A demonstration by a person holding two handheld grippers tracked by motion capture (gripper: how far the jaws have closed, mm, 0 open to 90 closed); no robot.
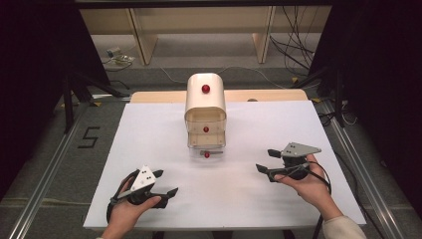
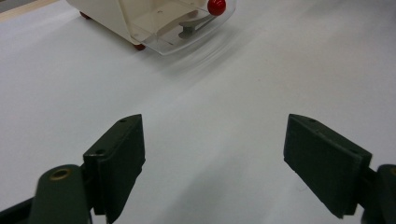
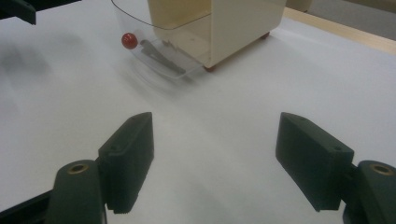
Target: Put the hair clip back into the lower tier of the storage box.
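In the high view, a cream drawer cabinet [image 1: 205, 109] is seen at the middle of the white counter [image 1: 149, 149], its lowest clear drawer [image 1: 206, 150] pulled out, a grey object inside. Both the left tongs [image 1: 168, 183] and right tongs [image 1: 265, 160] are held wide, empty, well apart from it.

In the left gripper view, the drawer's red knob [image 2: 216, 6] is seen far ahead.

In the right gripper view, the grey object [image 3: 161, 57] is seen lying in the open drawer; nothing is grasped, so the handling is judged not yet begun.
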